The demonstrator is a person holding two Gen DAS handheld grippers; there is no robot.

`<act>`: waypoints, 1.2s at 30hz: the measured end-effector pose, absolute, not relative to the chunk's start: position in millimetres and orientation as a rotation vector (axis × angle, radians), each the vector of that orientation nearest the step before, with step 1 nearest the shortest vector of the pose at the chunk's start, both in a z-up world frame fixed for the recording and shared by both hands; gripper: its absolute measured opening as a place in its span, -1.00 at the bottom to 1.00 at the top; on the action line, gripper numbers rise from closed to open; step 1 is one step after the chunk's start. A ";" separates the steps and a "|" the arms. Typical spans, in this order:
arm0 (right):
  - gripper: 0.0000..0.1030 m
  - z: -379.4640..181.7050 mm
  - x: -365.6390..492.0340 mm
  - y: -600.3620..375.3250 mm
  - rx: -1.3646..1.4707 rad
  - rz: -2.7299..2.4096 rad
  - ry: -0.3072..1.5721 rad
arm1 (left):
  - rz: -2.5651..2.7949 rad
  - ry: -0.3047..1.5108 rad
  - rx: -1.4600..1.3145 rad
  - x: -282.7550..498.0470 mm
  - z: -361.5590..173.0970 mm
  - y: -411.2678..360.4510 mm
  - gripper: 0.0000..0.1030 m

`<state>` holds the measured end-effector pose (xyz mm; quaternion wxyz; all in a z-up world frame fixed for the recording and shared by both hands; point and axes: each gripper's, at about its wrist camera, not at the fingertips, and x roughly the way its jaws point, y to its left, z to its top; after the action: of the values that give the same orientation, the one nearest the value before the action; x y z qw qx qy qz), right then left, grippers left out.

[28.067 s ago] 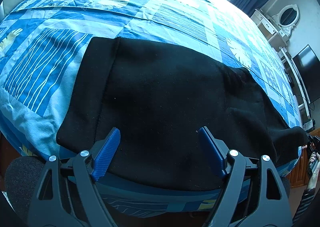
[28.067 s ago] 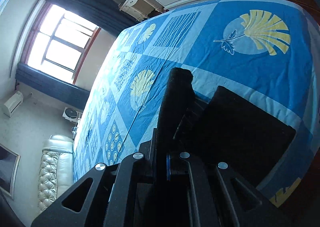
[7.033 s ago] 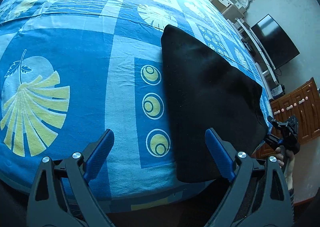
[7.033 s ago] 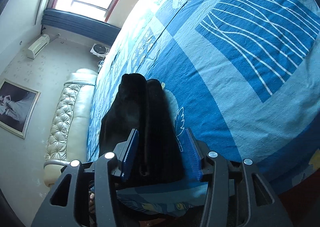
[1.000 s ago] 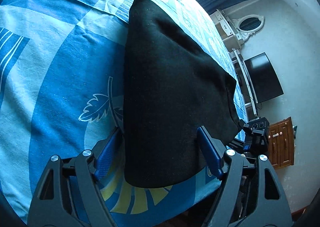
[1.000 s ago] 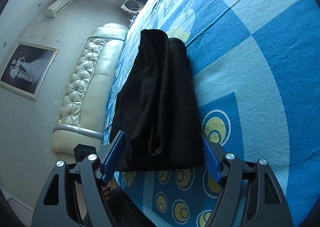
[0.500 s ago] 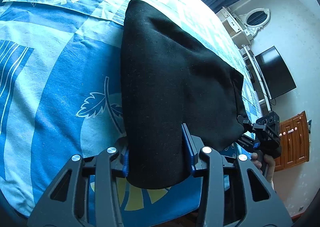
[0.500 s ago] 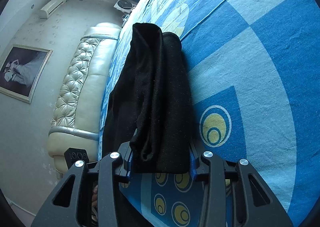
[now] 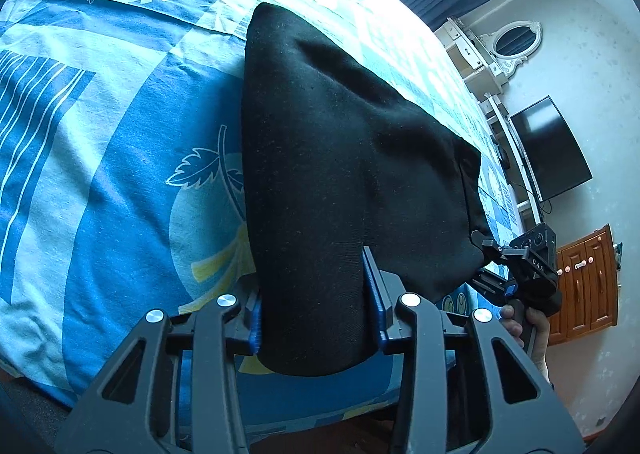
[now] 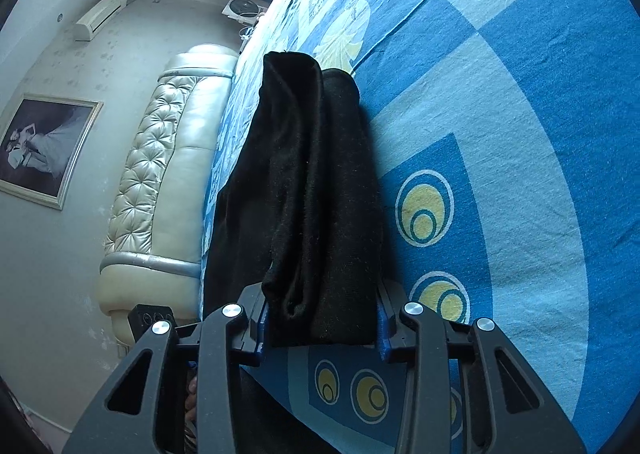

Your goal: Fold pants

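Observation:
The black pants [image 9: 340, 134] lie folded into a thick stack near the edge of the bed with the blue patterned cover [image 9: 100, 174]. My left gripper [image 9: 314, 306] is shut on the stack's near end, its blue pads pressing both sides. In the right wrist view the pants [image 10: 312, 174] show as layered folds, and my right gripper [image 10: 322, 324] is shut on the other end. The left wrist view also shows the right gripper [image 9: 520, 266], held by a hand, at the pants' far right corner. The near end looks raised off the cover.
A tufted cream headboard [image 10: 160, 174] and a framed picture [image 10: 44, 150] stand past the bed. A black TV [image 9: 548, 150], a white dresser with an oval mirror [image 9: 516, 42] and a wooden cabinet [image 9: 584, 286] line the wall. The blue cover [image 10: 520, 134] spreads to the right.
A second ago both grippers stood wide around the ends of the folded pants. Both have since shut on the cloth, and the near ends now bunch between the pads.

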<state>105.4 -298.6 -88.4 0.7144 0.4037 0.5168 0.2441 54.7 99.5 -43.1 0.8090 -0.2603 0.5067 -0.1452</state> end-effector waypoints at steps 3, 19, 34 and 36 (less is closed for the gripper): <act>-0.24 -89.3 101.5 -299.1 0.897 0.537 1.147 | -0.311 1.081 -0.554 57.0 -42.2 97.9 -0.26; -0.24 -86.5 98.9 -302.5 0.887 0.530 1.154 | -0.316 1.067 -0.552 59.6 -45.5 96.2 -0.25; -0.24 -89.0 96.8 -303.7 0.899 0.531 1.153 | -0.317 1.067 -0.550 57.8 -45.8 95.5 -0.25; -0.24 -91.0 96.2 -305.3 0.908 0.533 1.153 | -0.317 1.069 -0.551 57.3 -45.7 95.7 -0.23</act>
<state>96.2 -305.3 -91.0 0.7104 0.4093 0.5198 0.2400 57.3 95.7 -45.7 0.8127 -0.2582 0.5007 -0.1485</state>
